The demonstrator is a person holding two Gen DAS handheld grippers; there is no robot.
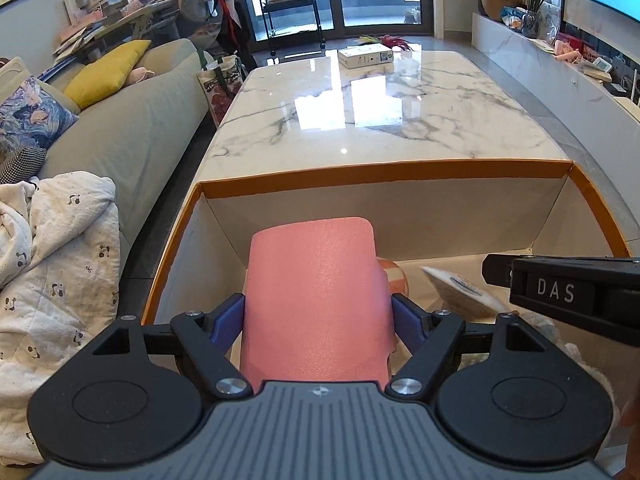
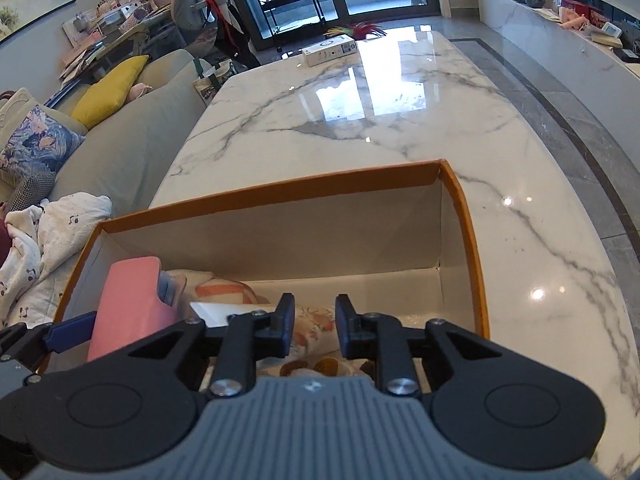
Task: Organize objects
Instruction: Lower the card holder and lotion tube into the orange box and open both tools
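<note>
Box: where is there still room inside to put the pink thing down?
The box has bare floor along its far wall and right corner. The near left is crowded: the pink pouch in the left gripper, a patterned cloth and a white card. The marble table beyond is mostly bare.

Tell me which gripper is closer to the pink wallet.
Left. The left gripper has the pink wallet between its blue fingers over the orange-rimmed box; the right gripper sits beside it, empty.
</note>
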